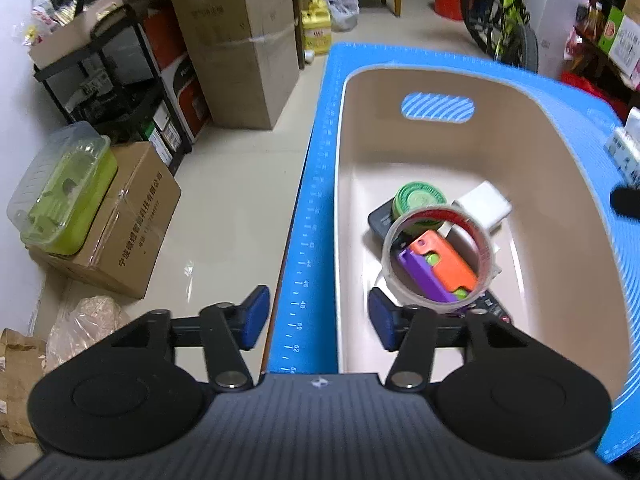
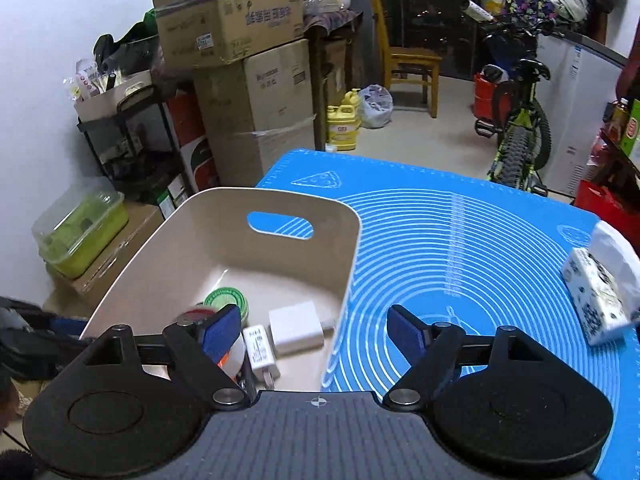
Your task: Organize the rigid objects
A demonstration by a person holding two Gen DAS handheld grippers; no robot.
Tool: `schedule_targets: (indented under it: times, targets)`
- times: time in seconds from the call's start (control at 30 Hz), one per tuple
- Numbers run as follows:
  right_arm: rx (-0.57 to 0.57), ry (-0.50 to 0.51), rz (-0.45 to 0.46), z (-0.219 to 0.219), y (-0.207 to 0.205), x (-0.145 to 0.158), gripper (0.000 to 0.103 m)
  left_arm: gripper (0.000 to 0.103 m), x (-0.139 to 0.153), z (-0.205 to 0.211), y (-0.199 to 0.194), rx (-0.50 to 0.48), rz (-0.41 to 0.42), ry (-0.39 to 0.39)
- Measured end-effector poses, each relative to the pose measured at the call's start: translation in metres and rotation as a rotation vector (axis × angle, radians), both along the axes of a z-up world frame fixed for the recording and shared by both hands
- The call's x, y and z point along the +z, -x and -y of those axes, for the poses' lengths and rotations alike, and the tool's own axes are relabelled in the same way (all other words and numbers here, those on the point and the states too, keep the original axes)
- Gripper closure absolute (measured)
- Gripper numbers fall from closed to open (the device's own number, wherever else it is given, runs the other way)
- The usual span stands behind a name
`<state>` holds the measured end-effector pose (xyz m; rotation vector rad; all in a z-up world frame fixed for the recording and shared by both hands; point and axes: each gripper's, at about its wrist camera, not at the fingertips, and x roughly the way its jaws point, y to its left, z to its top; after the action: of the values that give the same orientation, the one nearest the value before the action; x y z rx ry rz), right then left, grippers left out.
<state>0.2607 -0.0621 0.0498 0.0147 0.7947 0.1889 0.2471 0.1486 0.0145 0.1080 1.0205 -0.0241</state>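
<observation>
A beige bin (image 1: 560, 240) stands on a blue mat (image 1: 320, 184). Inside it lie a green round tin (image 1: 420, 200), a white charger (image 1: 484, 204), a dark flat device (image 1: 380, 220) and an orange and purple toy (image 1: 436, 264). A clear tape roll (image 1: 438, 256) stands tilted on edge over the toy. My left gripper (image 1: 318, 312) is open above the bin's near left rim, and its pads touch nothing. My right gripper (image 2: 316, 332) is open over the bin's (image 2: 160, 256) right wall and holds nothing. The right wrist view also shows the tin (image 2: 228, 300), the charger (image 2: 296, 330) and a small white adapter (image 2: 260, 350).
A patterned tissue pack (image 2: 600, 296) lies on the mat (image 2: 460, 240) at the right. Left of the table, stacked cardboard boxes (image 1: 236, 52), a black shelf (image 1: 112, 80) and a green lidded container (image 1: 64, 192) stand on the floor. A bicycle (image 2: 520, 136) and a wooden chair (image 2: 408, 64) stand behind.
</observation>
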Motion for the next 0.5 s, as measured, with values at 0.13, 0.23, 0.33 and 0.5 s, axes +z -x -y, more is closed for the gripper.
schedule_targets:
  times: [0.13,0.23,0.33,0.5]
  targets:
    - [-0.013,-0.002,0.01,0.005,0.02,0.007,0.012,0.035,0.019,0.007,0.014,0.003,0.05,0.003]
    - [-0.016,-0.004,0.018,0.008,0.035,0.013,0.01,0.033,0.035,0.017,0.023,-0.008,0.087,-0.001]
    - [-0.017,-0.002,0.026,0.01,0.05,0.02,0.009,0.032,0.049,0.024,0.035,-0.015,0.116,0.017]
    - [-0.024,-0.01,0.043,0.016,0.077,0.03,0.008,0.032,0.064,0.036,0.059,-0.021,0.15,0.003]
